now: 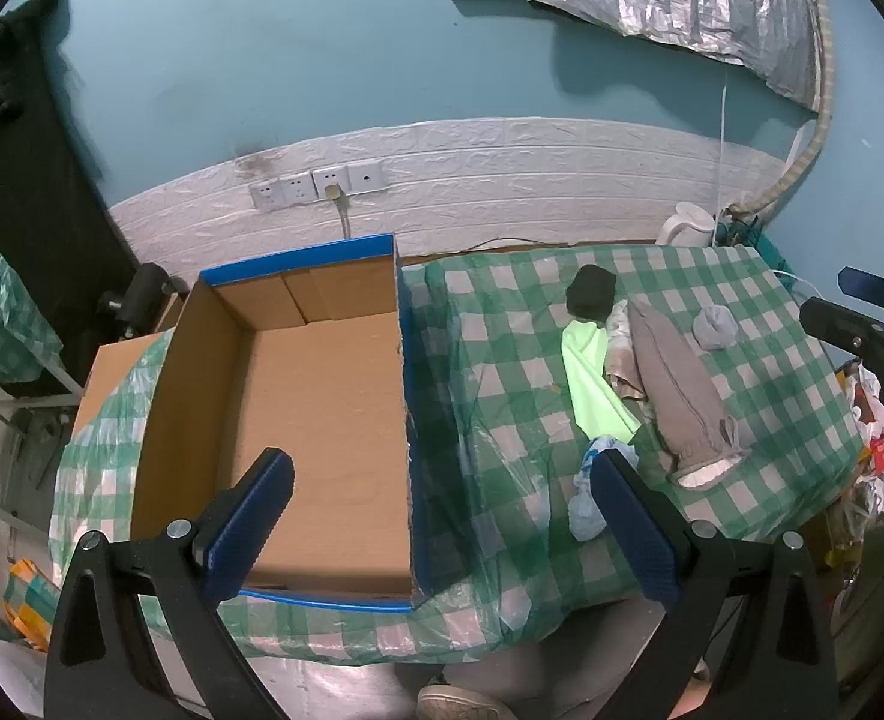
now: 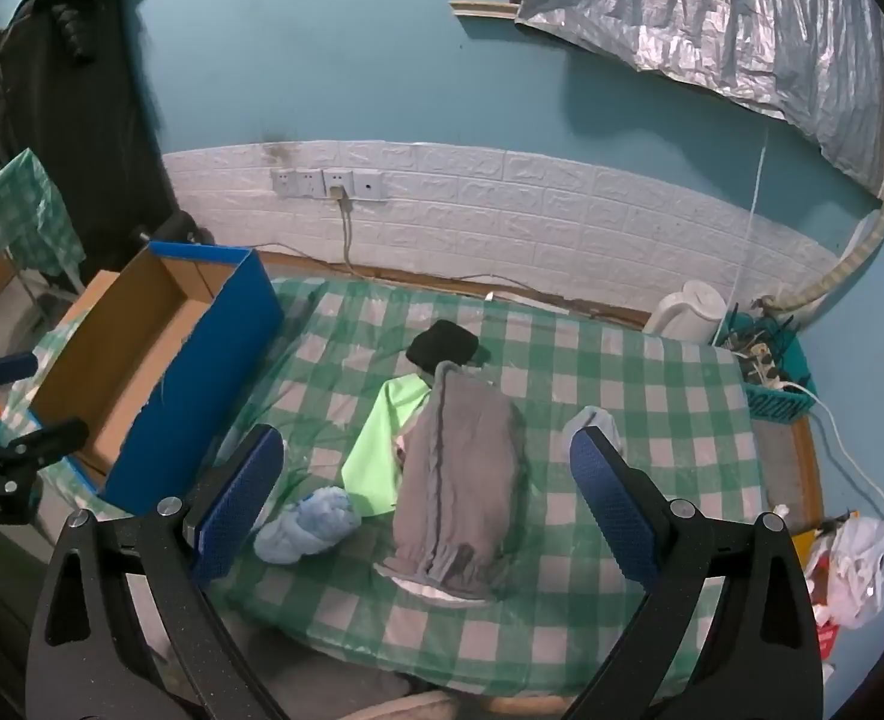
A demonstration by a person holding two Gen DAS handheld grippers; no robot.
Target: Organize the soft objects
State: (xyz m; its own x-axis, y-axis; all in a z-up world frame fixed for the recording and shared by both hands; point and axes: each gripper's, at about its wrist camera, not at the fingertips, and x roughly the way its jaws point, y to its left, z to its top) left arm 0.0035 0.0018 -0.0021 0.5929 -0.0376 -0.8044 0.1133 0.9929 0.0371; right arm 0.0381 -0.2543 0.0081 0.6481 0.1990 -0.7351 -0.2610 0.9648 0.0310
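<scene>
A blue cardboard box [image 1: 321, 396] [image 2: 141, 360] stands open and empty on the left of the green checked table [image 1: 772, 420] [image 2: 652, 420]. To its right lie a grey garment [image 1: 676, 384] [image 2: 460, 474], a light green cloth [image 1: 592, 384] [image 2: 381, 438], a black bundle [image 1: 590, 291] [image 2: 445, 343], a light blue bundle [image 1: 589, 498] [image 2: 309, 525] and a small grey-blue bundle [image 1: 715, 327] [image 2: 595, 423]. My left gripper [image 1: 442, 516] is open above the box's near right corner. My right gripper [image 2: 423, 498] is open above the grey garment.
A white kettle [image 2: 688, 312] and a teal basket of cables [image 2: 766, 372] stand at the table's far right. Wall sockets with a plugged cable [image 2: 339, 186] are behind. A dark coat [image 2: 63, 90] hangs at left. Plastic bags [image 2: 856, 564] lie off the table's right.
</scene>
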